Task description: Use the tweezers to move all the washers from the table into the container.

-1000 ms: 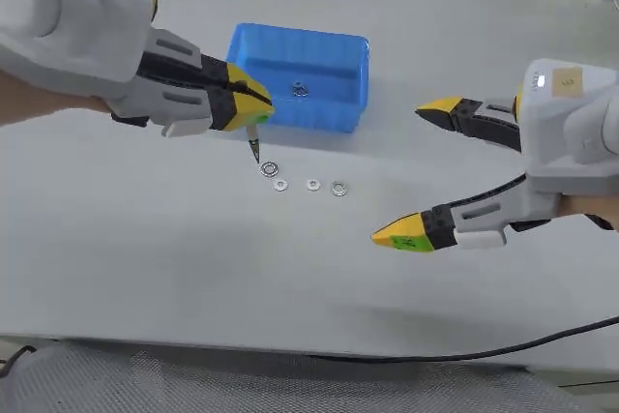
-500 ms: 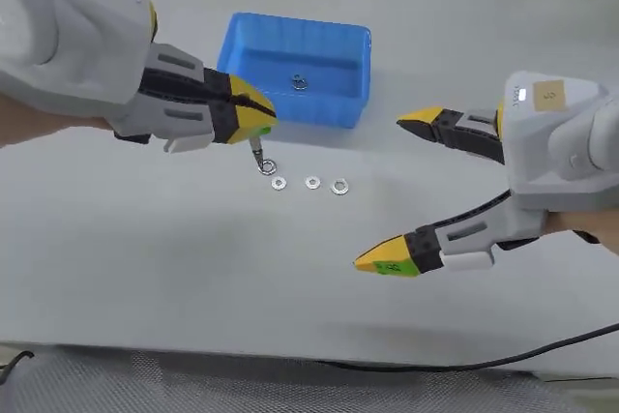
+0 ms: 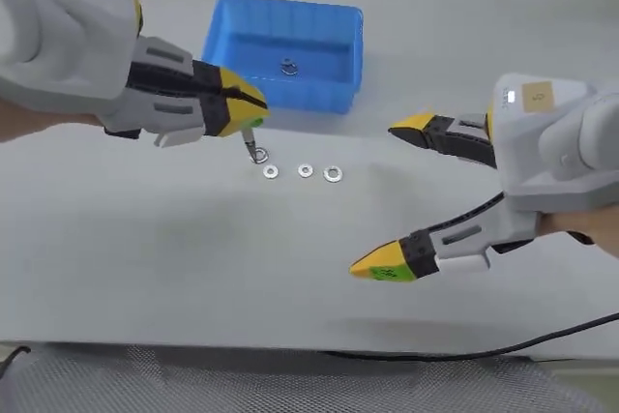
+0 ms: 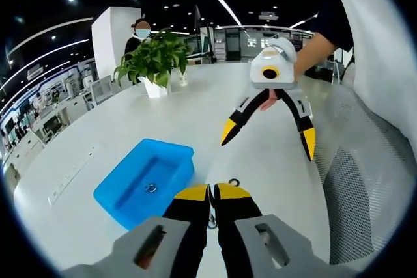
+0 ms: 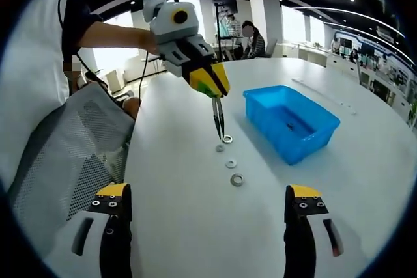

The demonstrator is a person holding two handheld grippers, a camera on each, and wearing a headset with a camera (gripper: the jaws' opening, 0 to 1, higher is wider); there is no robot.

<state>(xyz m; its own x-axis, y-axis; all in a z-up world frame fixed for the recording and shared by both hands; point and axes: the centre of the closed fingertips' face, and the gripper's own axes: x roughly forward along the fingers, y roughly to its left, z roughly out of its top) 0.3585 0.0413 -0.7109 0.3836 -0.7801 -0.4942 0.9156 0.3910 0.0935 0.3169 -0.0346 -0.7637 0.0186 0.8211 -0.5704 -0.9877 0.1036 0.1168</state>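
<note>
My left gripper [image 3: 250,111] is shut on the tweezers [image 3: 252,142], which point down at the table. Their tip [image 5: 223,136] rests at the leftmost washer [image 3: 259,156]; I cannot tell whether the washer is pinched. Three more washers [image 3: 306,171] lie in a row to its right, also seen as washers [image 5: 231,163] in the right gripper view. The blue container [image 3: 340,26] stands just beyond, with one washer [image 3: 288,68] inside it. My right gripper [image 3: 389,198] hangs open to the right of the row, holding nothing. In the left gripper view the blue container [image 4: 124,187] is ahead on the left.
A black cable [image 3: 503,343] runs along the table's near edge at the right. A mesh chair back [image 5: 85,154] and a potted plant [image 4: 155,63] stand off the work area. Bare white tabletop [image 3: 193,258] lies in front of the washers.
The tweezers' tip has come down and right onto the leftmost washer. My right gripper has drifted a little left, toward the row. The four washers on the table have not moved.
</note>
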